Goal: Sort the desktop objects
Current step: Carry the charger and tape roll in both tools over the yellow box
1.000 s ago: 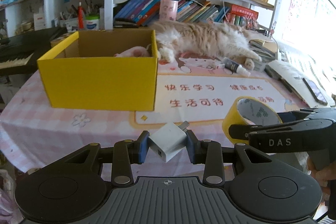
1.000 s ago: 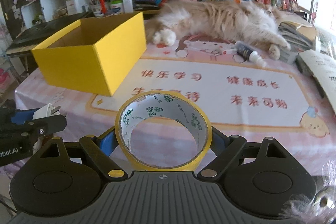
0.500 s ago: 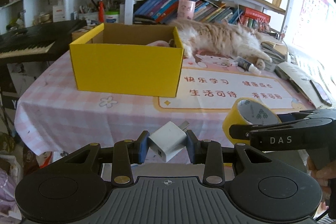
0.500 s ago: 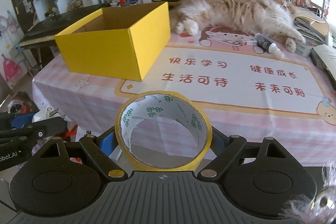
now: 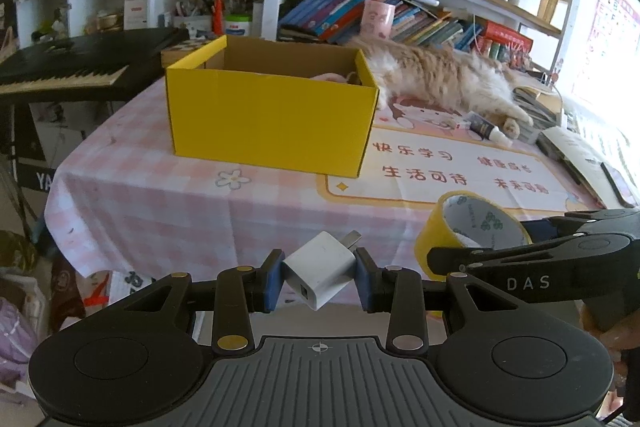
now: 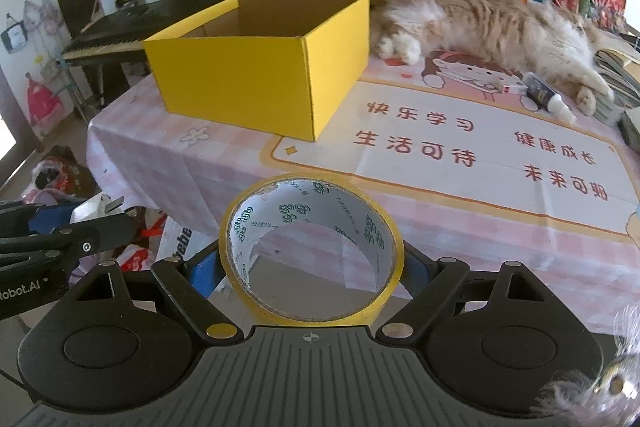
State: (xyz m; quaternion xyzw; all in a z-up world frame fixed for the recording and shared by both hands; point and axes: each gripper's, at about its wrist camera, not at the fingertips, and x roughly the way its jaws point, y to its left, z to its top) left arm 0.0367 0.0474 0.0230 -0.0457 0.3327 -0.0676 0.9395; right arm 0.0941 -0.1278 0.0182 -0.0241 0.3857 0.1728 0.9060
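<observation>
The left hand-held gripper (image 5: 319, 281) clamps a white charger (image 5: 319, 275) and the right hand-held gripper (image 6: 311, 267) a yellow tape roll (image 6: 311, 249), both off the table (image 6: 480, 227) edge, probably destined for the open yellow box (image 6: 256, 75).

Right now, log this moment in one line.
left gripper: shut on charger | right gripper: shut on tape roll | yellow box: ahead

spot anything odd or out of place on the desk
A fluffy cat sprawls across the back of the table, beside the yellow box, odd among items being sorted. A small tube lies loose near its paws.
</observation>
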